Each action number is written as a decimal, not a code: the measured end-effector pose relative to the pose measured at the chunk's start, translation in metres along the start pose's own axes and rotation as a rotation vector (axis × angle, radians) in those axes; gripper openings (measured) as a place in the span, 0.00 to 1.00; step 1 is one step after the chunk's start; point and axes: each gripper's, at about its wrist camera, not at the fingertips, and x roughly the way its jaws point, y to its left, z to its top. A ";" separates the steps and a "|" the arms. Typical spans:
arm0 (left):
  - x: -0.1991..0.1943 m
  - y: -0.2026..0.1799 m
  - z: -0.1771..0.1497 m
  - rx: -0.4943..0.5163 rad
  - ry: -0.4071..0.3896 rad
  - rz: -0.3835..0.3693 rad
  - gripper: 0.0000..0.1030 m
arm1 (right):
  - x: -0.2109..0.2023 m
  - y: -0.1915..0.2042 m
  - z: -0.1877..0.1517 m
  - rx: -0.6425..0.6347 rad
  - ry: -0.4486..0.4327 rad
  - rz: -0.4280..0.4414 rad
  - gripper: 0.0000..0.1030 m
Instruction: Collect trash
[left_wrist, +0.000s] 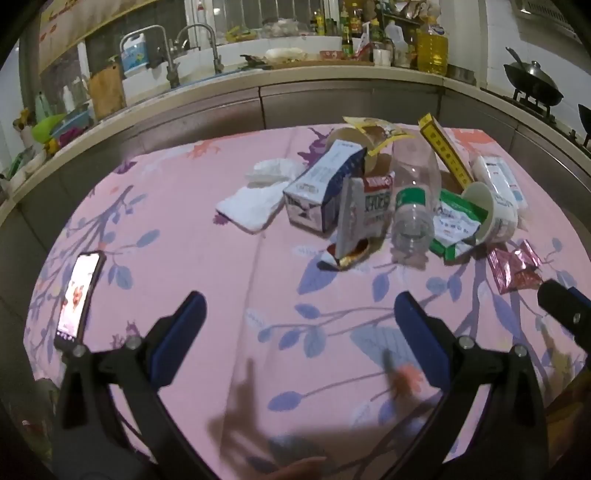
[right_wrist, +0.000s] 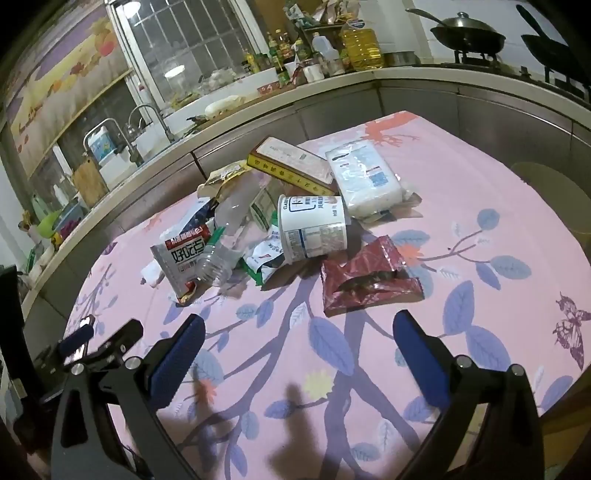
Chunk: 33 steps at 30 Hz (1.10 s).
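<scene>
Writing shows on several pieces of the trash heaped on the pink leaf-print tablecloth (right_wrist: 461, 147). A silver snack pouch (right_wrist: 181, 254) carries a red band and large dark Chinese characters; the rest of its print is too small to read. The white paper cup (right_wrist: 314, 229), lying on its side, bears a blue outlined logo and blocks of fine print I cannot make out. A long yellow box (right_wrist: 291, 162) has a row of characters along its edge, a white-and-blue carton (left_wrist: 321, 184) has small text on its faces, and a green-and-white wrapper (left_wrist: 456, 221) and a white tissue pack (right_wrist: 365, 177) carry blue print, all unreadable.

Both tongs stand spread as wide as they go and hold nothing. The left gripper (left_wrist: 299, 317) hangs over bare cloth; the pile lies ahead of it and toward its right finger, with the clear plastic bottle (left_wrist: 413, 206) and the silver pouch nearest, well clear of the pads. A crumpled white tissue (left_wrist: 255, 206) lies ahead, left of the carton. A phone (left_wrist: 79, 295) with a lit screen lies beside its left finger, out by the table edge.

The right gripper (right_wrist: 299, 332) also hovers above the cloth. A dark red foil wrapper (right_wrist: 369, 277) lies just ahead, between the lines of its two fingers, apart from both. The cup, bottle and pouch lie further ahead and to the left.
</scene>
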 end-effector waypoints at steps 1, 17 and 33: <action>-0.001 0.000 -0.001 -0.001 0.001 -0.001 0.95 | -0.002 -0.002 0.000 0.008 -0.003 0.011 0.95; -0.017 -0.005 -0.012 0.005 -0.039 -0.134 0.95 | -0.011 -0.008 -0.003 0.049 -0.038 0.130 0.95; -0.042 -0.006 0.026 0.059 -0.190 -0.123 0.95 | -0.046 -0.002 0.026 -0.011 -0.149 0.002 0.95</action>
